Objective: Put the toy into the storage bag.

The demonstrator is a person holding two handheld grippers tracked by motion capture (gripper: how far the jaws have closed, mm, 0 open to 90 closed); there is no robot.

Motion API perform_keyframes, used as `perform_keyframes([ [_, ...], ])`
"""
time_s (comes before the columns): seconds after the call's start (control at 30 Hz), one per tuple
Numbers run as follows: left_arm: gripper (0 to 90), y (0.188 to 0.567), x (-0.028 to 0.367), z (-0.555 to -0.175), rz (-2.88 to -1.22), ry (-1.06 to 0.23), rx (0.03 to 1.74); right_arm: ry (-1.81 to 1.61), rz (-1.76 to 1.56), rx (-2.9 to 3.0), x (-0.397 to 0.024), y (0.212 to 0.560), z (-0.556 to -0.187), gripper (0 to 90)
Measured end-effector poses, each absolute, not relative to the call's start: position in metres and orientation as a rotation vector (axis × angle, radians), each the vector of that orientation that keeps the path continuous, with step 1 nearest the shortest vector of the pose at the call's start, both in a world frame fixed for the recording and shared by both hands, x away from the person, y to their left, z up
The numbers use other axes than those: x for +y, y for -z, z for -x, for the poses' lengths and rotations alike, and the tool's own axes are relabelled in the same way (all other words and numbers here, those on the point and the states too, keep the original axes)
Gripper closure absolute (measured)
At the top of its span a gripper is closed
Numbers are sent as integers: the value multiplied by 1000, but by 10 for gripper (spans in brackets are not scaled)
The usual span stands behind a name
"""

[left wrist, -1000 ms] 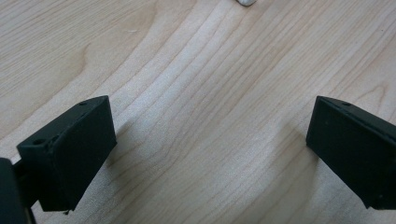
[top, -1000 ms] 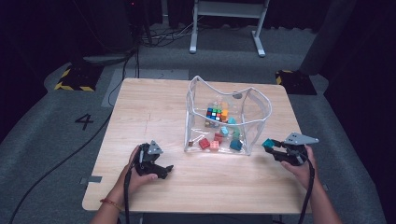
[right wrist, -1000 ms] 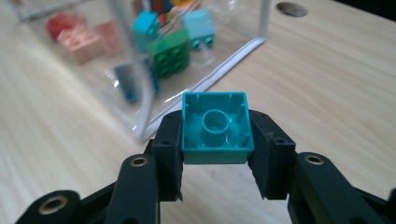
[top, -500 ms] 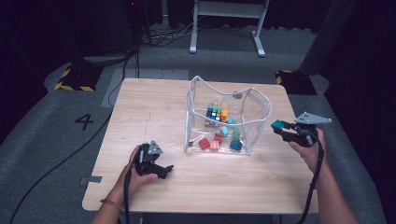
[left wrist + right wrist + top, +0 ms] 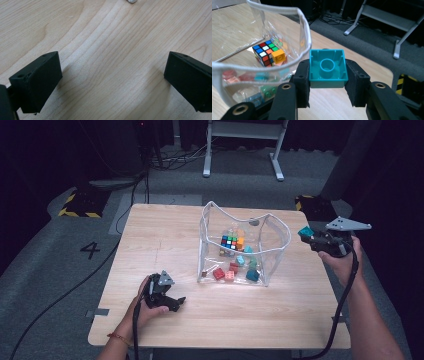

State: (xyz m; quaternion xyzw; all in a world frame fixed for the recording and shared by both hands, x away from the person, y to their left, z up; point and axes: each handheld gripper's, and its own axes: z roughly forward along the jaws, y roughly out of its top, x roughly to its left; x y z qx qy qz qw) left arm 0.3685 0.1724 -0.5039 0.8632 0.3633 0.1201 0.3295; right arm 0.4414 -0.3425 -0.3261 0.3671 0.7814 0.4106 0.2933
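Right tongs sit at the right of the high view, held off the table just right of the clear bag's rim, clamped on a teal brick. In the right gripper view the right tongs grip the teal brick by its two side walls, hollow underside with its round tube facing the camera, pads pressed flat on both sides. The right hand wraps the gripper body, grey three-cornered plate on top, cable trailing down along the forearm.

Clear bag stands open at centre of the table, white rim wavy. Inside: a colour cube with an orange brick beside it toward the back, red and pink bricks plus teal ones at the front bottom. In the right gripper view the clear bag is at left, just beyond the brick, colour cube and orange brick seen over the rim.

Left tongs at lower left of the high view, resting on the table, left hand around the body. In the left gripper view the left tongs stand wide, bare wood between the jaws, nothing held.
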Motion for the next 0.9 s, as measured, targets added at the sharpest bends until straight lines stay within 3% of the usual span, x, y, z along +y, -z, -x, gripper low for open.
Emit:
perform_keyframes([
  [0.43,15,504,172,-369,-2258,-315,950,-1142,-928,2065,-324,292,-456,592],
  [0.9,15,504,172,-369,-2258,-315,950,-1114,-834,2146,-286,282,-467,592],
])
